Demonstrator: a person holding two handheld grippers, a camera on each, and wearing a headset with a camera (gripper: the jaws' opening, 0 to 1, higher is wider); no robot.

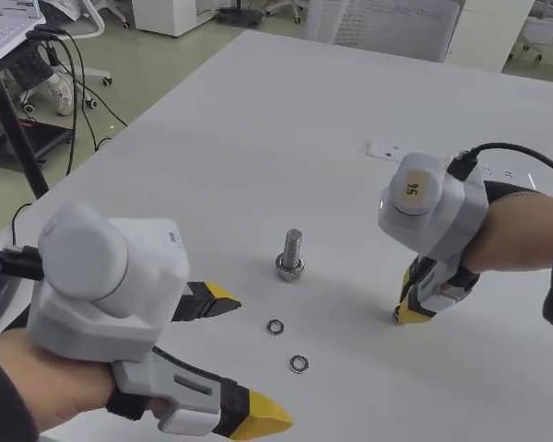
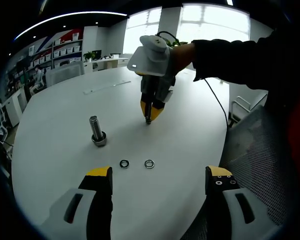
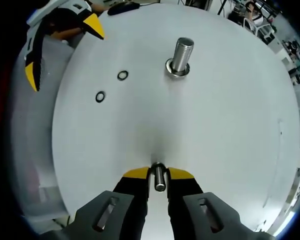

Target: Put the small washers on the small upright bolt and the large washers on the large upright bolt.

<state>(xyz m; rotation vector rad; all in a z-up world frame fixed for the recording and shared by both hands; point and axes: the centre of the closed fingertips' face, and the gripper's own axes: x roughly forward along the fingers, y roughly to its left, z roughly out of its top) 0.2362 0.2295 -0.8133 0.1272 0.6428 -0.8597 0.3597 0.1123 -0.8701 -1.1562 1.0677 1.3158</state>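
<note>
Now | right gripper [image 1: 404, 315] is clamping small bolt [image 3: 160, 181] on worktop [image 1: 258, 138] | left gripper [image 2: 159, 172] is hanging wide open near two washers [image 2: 124, 163]

Silver on white, I see.
Plain white round tabletop [image 1: 258, 120]; large silver steel bolt [image 1: 291, 253], small silver bolt [image 3: 160, 180], silver ring washers [image 1: 275, 327]; grey plastic left gripper [image 2: 159, 171] and right gripper [image 3: 160, 172], yellow-tipped.

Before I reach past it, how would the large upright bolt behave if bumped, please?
The large upright bolt stands free, tall over a narrow base, so a knock would probably tip it. Fallen, its round shank would likely roll on the smooth table. It looks metal, probably heavy for its size.
</note>
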